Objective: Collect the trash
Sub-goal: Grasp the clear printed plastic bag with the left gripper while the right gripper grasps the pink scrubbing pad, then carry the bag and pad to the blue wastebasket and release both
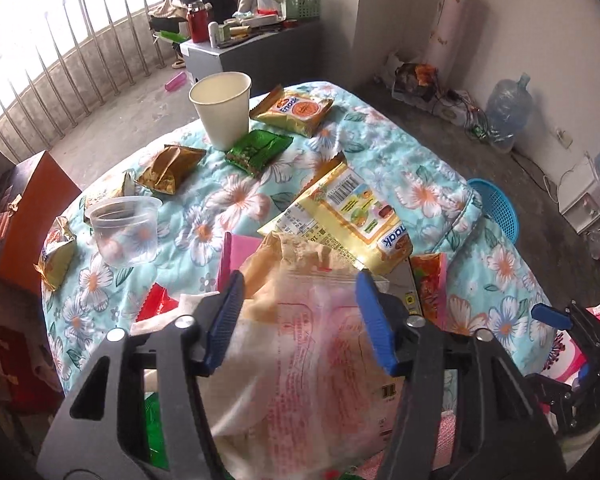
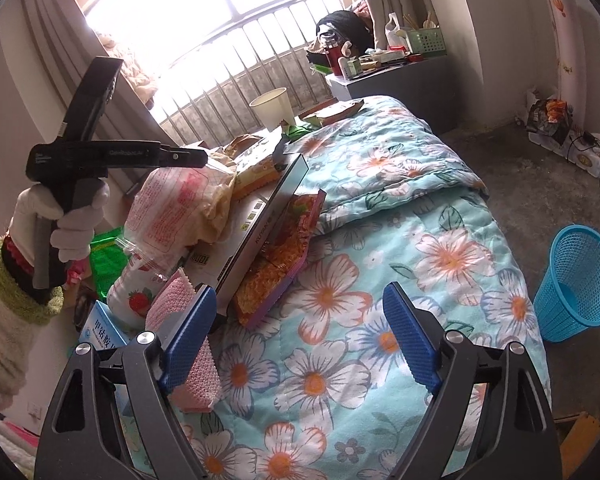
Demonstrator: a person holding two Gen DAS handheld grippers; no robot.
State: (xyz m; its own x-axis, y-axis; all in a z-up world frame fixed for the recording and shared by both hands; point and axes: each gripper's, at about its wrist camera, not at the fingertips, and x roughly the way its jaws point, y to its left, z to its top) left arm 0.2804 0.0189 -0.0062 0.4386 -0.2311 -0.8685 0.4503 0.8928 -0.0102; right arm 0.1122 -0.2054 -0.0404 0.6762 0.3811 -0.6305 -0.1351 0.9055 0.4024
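My left gripper (image 1: 300, 312) is shut on a crumpled clear plastic bag with red print (image 1: 316, 344) and holds it above the floral quilt (image 1: 228, 208); the bag also shows in the right wrist view (image 2: 176, 204) under the left gripper (image 2: 204, 158). My right gripper (image 2: 296, 332) is open and empty above the quilt (image 2: 400, 208). Loose trash lies on the quilt: a paper cup (image 1: 222, 108), a clear plastic cup (image 1: 124, 228), a green wrapper (image 1: 258, 150), a brown wrapper (image 1: 168, 168), a snack packet (image 1: 294, 110) and a yellow packet (image 1: 344, 216). A blue mesh waste basket (image 2: 580, 280) stands on the floor at the right.
A grey box (image 2: 260, 216) and an orange noodle packet (image 2: 284, 256) lie by the bed's left side. A pink textured sheet (image 2: 192, 356) sits beside my right gripper's left finger. An orange box (image 1: 24, 216) stands left of the bed. A cluttered grey cabinet (image 1: 240, 48) stands behind.
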